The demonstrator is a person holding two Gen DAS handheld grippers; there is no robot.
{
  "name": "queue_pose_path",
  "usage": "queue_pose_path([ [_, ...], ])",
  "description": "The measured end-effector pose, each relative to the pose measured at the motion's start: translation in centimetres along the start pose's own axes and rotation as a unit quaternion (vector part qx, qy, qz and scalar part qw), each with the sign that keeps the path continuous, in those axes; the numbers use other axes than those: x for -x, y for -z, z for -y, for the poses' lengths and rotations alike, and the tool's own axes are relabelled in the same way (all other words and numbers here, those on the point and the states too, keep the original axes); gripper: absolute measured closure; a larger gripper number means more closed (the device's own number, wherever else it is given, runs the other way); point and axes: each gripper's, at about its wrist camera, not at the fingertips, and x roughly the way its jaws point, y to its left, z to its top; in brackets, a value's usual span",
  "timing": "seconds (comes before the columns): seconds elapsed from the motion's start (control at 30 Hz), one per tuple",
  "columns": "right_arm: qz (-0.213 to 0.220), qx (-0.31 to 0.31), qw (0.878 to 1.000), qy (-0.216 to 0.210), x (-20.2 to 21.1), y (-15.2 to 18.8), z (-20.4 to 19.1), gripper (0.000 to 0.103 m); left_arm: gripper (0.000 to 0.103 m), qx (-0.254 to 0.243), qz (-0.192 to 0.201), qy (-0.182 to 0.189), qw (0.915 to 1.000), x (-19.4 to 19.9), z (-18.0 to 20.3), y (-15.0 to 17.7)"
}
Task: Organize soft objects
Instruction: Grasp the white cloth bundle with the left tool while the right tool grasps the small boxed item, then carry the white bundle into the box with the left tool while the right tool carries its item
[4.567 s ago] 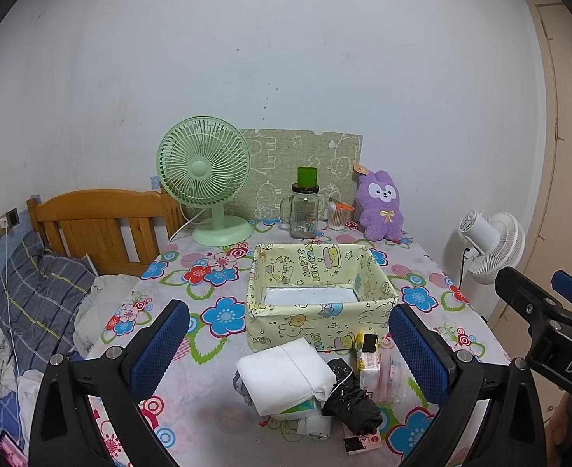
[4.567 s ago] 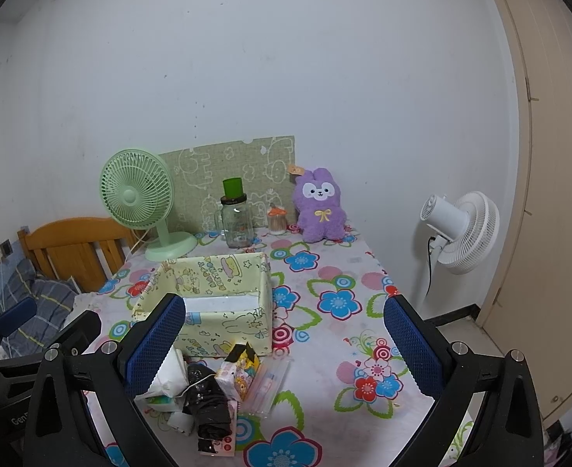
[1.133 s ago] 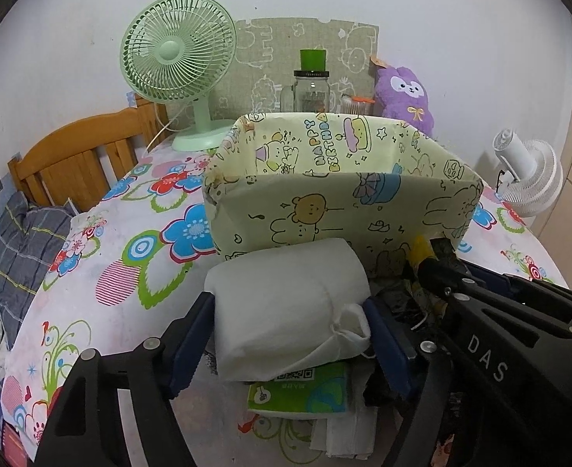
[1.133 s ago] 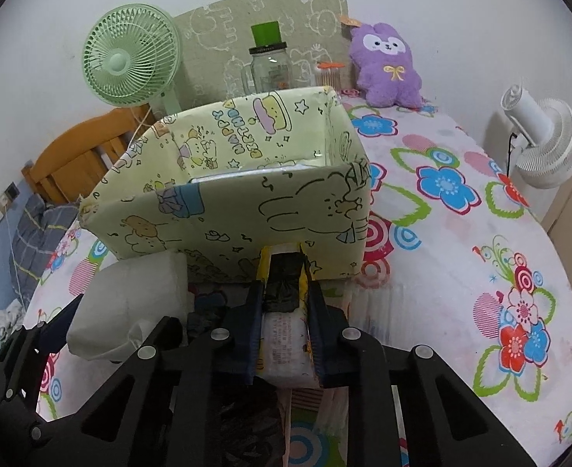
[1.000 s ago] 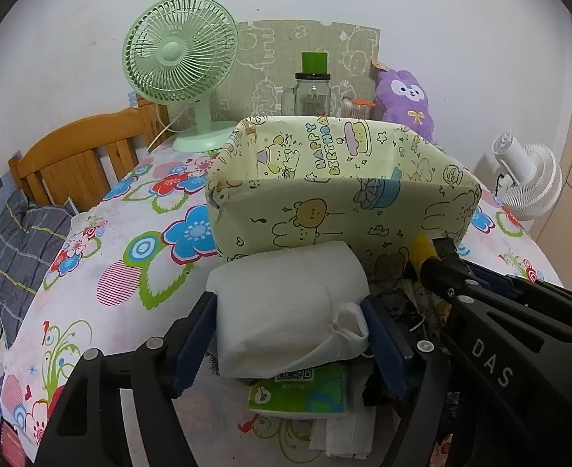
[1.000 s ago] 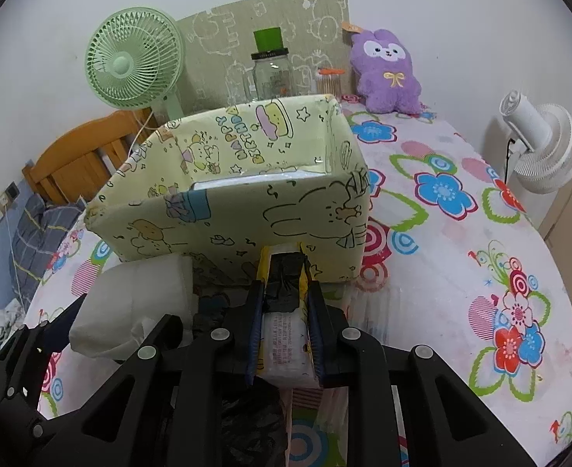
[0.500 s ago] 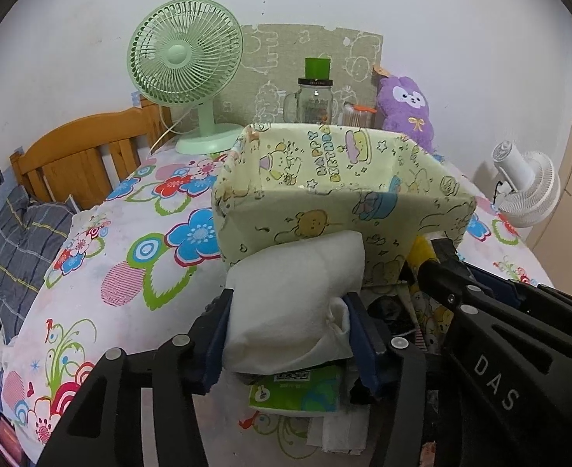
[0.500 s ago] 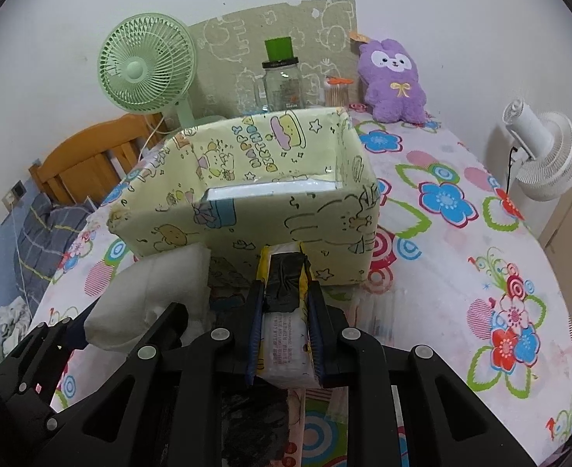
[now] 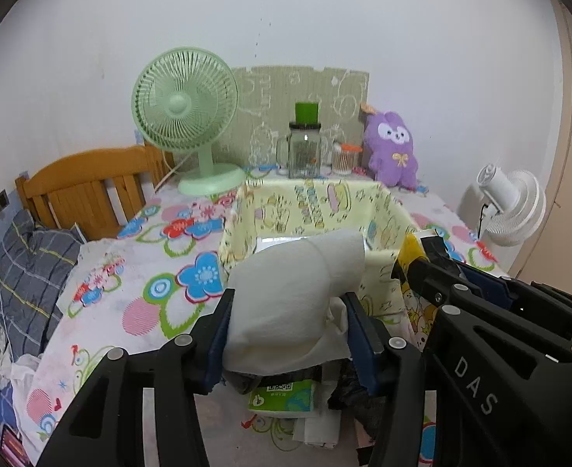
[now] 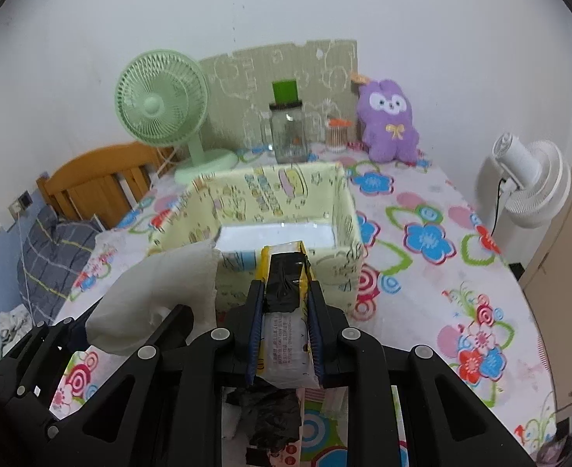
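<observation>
My left gripper [image 9: 286, 303] is shut on a white soft cloth bundle [image 9: 293, 292] and holds it above the table, just in front of the yellow cartoon-print fabric box [image 9: 313, 210]. The bundle also shows in the right wrist view [image 10: 161, 295]. My right gripper [image 10: 285, 292] is shut on a yellow and black tissue packet [image 10: 286, 311], raised near the box's front wall [image 10: 336, 272]. The packet shows in the left wrist view [image 9: 414, 264]. The box holds a flat white item [image 10: 278, 235].
A green tissue pack [image 9: 282, 395] and dark items [image 10: 270, 412] lie on the floral tablecloth [image 10: 422, 241] below the grippers. A green fan [image 9: 186, 116], a glass jar [image 9: 304, 151] and a purple plush [image 9: 392, 148] stand at the back. A white fan [image 10: 527, 179] stands right; a wooden chair [image 9: 87, 183] stands left.
Both grippers closed on their objects and have lifted them off the pile, rising until the box's inside shows over its front wall.
</observation>
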Motion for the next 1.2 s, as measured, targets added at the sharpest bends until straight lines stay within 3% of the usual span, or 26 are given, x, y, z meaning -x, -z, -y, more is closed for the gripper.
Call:
queue_pose_path([
  [0.6,0.048,0.013,0.999,0.014,5.3,-2.2,-0.5,0.079,0.048,-0.004,0.032,0.012,0.9994,3.9,0.7,-2.8],
  [1.2,0.055,0.02,0.998,0.023,3.7,-4.3,-0.5,0.079,0.048,-0.002,0.029,0.02,0.9994,1.6,0.2,-4.6],
])
